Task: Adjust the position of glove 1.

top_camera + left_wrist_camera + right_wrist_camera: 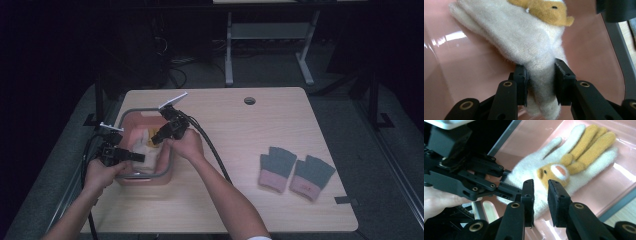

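I've got my left gripper (540,83) clamped on the cuff of the white glove (554,167) down in the pink bin (165,162), my right gripper (541,195) hovers part-open above it gripping nothing, so lifting it out looks undone, grey gloves (295,172) already on the table (240,130).

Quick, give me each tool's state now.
Left tool: shut on the white glove in the pink bin.
Right tool: open, holding nothing, above the glove.
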### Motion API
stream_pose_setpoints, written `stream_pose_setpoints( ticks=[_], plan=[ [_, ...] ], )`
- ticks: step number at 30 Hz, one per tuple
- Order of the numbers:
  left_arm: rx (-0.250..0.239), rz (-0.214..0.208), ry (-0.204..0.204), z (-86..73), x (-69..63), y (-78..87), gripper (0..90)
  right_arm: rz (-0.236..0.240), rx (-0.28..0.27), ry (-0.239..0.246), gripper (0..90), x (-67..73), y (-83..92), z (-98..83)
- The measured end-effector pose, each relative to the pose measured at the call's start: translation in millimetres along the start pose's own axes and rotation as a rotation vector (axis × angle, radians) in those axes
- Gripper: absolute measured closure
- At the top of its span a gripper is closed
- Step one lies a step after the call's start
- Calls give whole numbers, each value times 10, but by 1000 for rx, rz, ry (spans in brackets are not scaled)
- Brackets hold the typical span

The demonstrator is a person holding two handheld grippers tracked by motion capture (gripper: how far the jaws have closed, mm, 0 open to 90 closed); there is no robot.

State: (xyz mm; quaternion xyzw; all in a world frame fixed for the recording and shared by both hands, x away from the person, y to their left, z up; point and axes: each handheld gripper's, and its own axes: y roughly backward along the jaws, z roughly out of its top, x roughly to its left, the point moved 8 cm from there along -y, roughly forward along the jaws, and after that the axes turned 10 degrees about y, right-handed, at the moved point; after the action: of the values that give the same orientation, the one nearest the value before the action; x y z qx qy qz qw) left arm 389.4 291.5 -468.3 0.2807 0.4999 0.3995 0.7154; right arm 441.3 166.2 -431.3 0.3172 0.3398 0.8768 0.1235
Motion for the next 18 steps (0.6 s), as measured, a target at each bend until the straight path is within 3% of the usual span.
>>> stream_pose_setpoints(
  ticks=[6, 11, 14, 18],
  plan=[
    [-15, 17, 7, 14, 15, 51, 558, 3, -15, 6, 736, 29, 103, 1],
    [-35, 37, -3, 70, 7, 172, 527, 9, -30, 7, 725, 43, 167, -15],
    [-64, 38, -17, 123, -22, 243, 534, 12, -37, 12, 717, 43, 199, -35],
    [-84, 42, -59, 160, -78, 286, 635, 7, -45, 11, 695, 29, 258, -55]
  ],
)
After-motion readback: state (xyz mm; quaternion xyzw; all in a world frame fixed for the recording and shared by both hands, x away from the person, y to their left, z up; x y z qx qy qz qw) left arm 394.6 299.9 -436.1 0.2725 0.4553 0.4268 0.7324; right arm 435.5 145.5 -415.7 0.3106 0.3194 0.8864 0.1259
